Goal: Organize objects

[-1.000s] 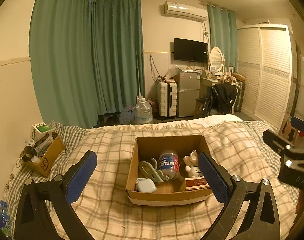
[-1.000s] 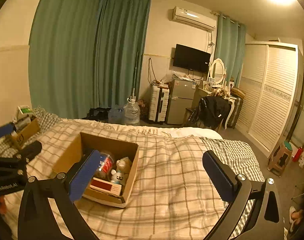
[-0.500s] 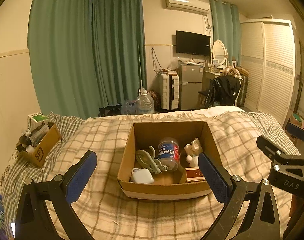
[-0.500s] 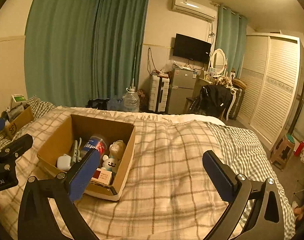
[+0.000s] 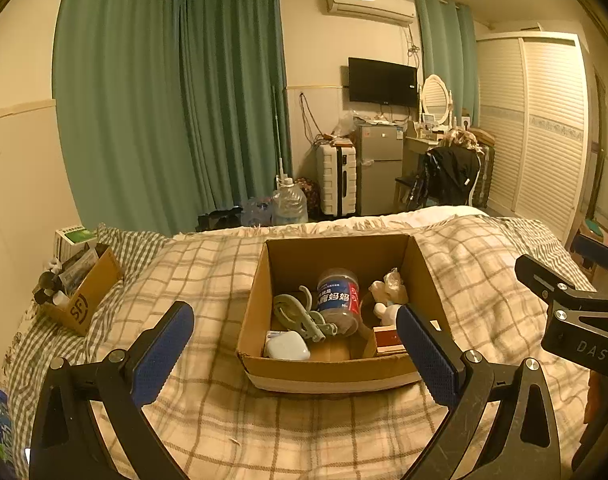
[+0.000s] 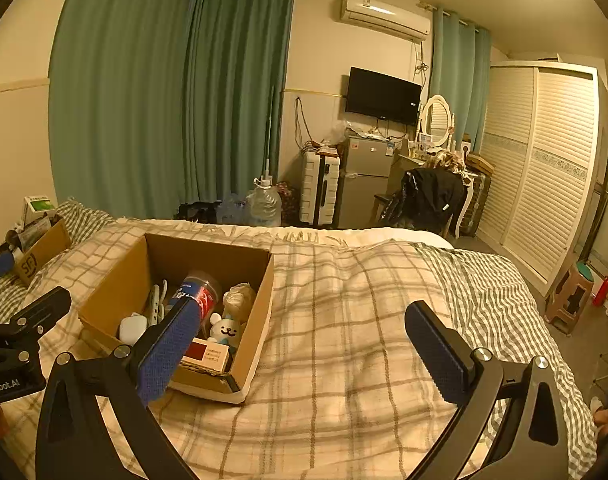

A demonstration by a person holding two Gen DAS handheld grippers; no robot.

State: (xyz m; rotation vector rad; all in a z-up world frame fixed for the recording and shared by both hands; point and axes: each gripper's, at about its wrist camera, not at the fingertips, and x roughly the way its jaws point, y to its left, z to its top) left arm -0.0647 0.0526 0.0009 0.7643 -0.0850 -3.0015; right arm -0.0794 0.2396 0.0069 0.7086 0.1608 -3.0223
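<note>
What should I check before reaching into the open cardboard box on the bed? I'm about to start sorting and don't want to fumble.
1. Left gripper open, holding nothing: ok.
2. Right gripper open, holding nothing: ok.
3. Open brown cardboard box flat on the checked blanket, top unobstructed: ok.
4. Clear plastic jar with blue-red label lying on its side, reachable from above: ok.
5. Green plastic clips free of the jar: not ok, they touch it.
6. Jar lid closed: cannot tell.
</note>
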